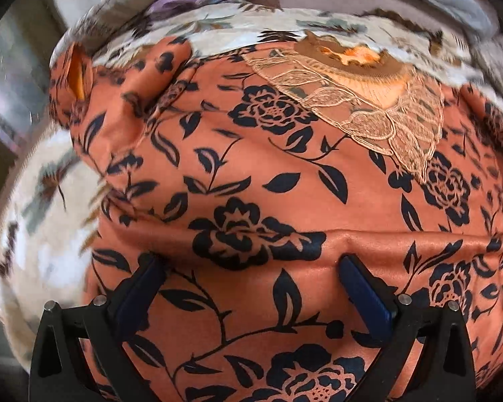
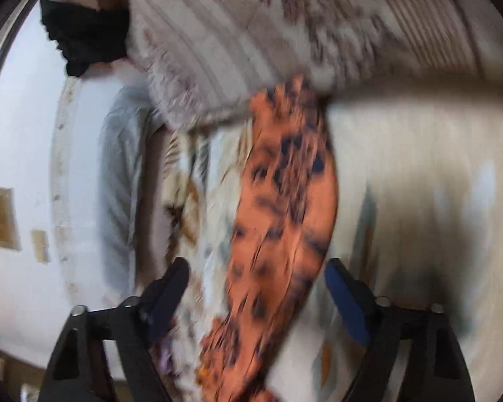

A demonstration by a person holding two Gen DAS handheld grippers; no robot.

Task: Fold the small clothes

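Observation:
An orange garment (image 1: 268,174) with a black flower print lies spread on the bed and fills the left wrist view. Its lace-trimmed neckline (image 1: 369,110) is at the far right. My left gripper (image 1: 251,261) hangs close over the garment, open, its blue pads wide apart and nothing between them. The right wrist view is blurred. There the same garment (image 2: 285,207) shows as a narrow orange strip running away from me. My right gripper (image 2: 257,264) is open, its fingers on either side of the strip's near end without pressing it.
A white bedsheet (image 1: 33,217) with a leaf print lies under the garment. A striped beige blanket (image 2: 251,33) lies past the strip's far end, a black cloth (image 2: 84,33) beside it. A pale grey-blue cloth (image 2: 117,174) lies at the left.

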